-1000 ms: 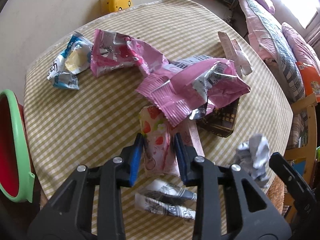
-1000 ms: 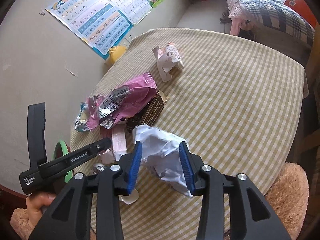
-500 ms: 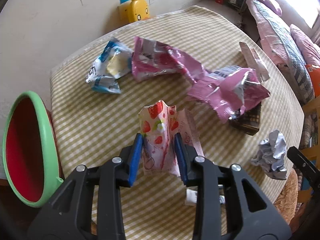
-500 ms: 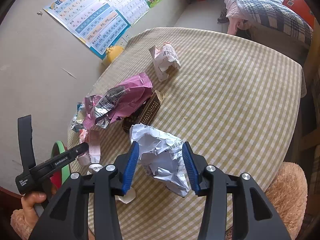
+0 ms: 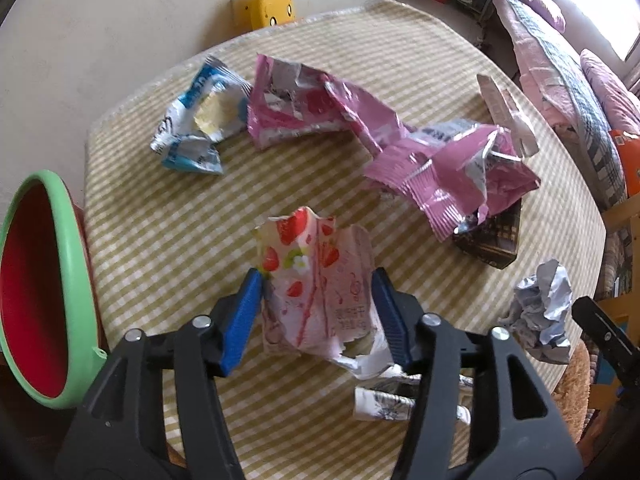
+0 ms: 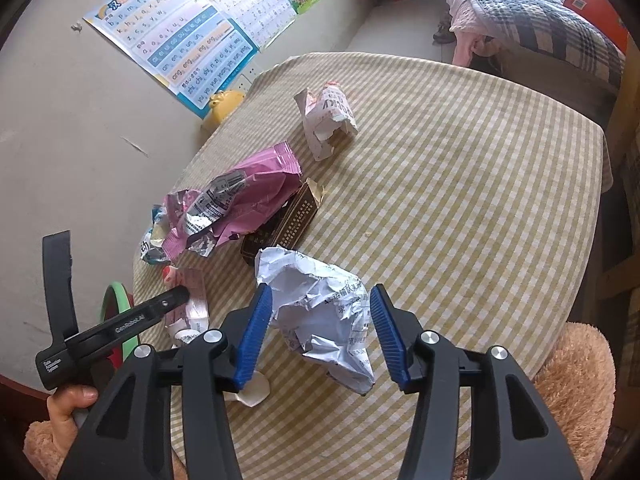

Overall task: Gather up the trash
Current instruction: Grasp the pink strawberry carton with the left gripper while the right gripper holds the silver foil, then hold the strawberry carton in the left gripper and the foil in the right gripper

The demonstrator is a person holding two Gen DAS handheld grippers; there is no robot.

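My left gripper (image 5: pixel 318 312) stands wide open around a strawberry-print pink wrapper (image 5: pixel 316 292), which sits loose between the blue pads above the checked tablecloth (image 5: pixel 168 240). My right gripper (image 6: pixel 320 330) is open around a crumpled white wrapper (image 6: pixel 324 312) near the table's front edge; that wrapper also shows in the left wrist view (image 5: pixel 540 312). A red basin with a green rim (image 5: pixel 76 280) is off the table's left edge. Two pink foil bags (image 5: pixel 448 168), a blue-white packet (image 5: pixel 200 120) and a dark box (image 5: pixel 492 240) lie on the table.
A white-pink torn box (image 6: pixel 326 116) lies farther back on the table. A yellow duck-shaped object (image 5: pixel 274 0) stands by the wall. A small white wrapper (image 5: pixel 384 404) lies under the left gripper. A bed (image 6: pixel 532 20) is beyond the table, a plush stool (image 6: pixel 576 376) at front.
Both grippers have opened wider. The left gripper, shut on the strawberry wrapper and carrying it left toward the basin, now has its jaws apart. The right jaws spread around the white wrapper.
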